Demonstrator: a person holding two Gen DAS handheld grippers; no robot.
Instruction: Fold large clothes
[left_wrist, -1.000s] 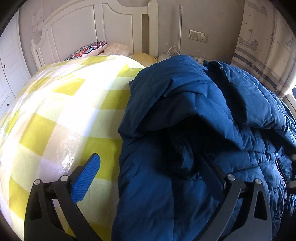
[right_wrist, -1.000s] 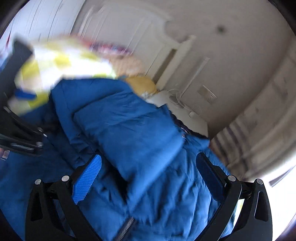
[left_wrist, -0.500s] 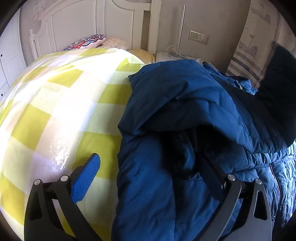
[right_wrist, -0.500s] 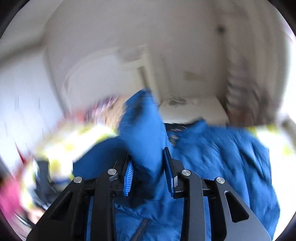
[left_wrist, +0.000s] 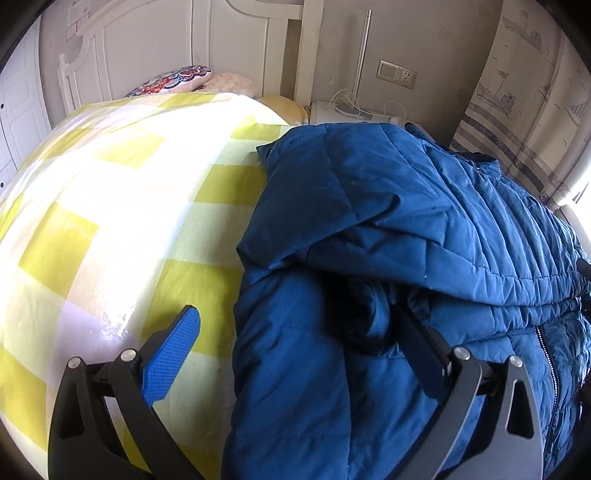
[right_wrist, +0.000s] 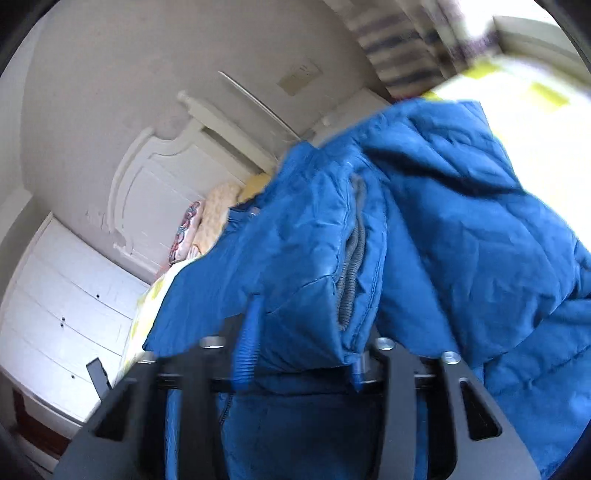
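Observation:
A large blue puffer jacket (left_wrist: 388, 229) lies bunched on the right side of a bed with a yellow-and-white checked cover (left_wrist: 110, 206). My left gripper (left_wrist: 299, 354) is open and low over the jacket's left edge; its left finger is above the cover and its right finger (left_wrist: 424, 354) is against the jacket. In the right wrist view my right gripper (right_wrist: 299, 354) is shut on a sleeve of the jacket (right_wrist: 303, 280), near its grey knit cuff (right_wrist: 351, 266), and holds it lifted. The view is tilted and blurred.
A white headboard (left_wrist: 184, 55) and pillows (left_wrist: 173, 79) stand at the far end of the bed. A white nightstand with cables (left_wrist: 351, 110) is beside it, a curtain (left_wrist: 535, 92) at the right. White drawers (right_wrist: 66, 314) show in the right wrist view.
My right gripper closed on the jacket sleeve and lifted it, swinging and tilting sharply. My left gripper stayed open and drifted slightly forward; the jacket's top fold shifted.

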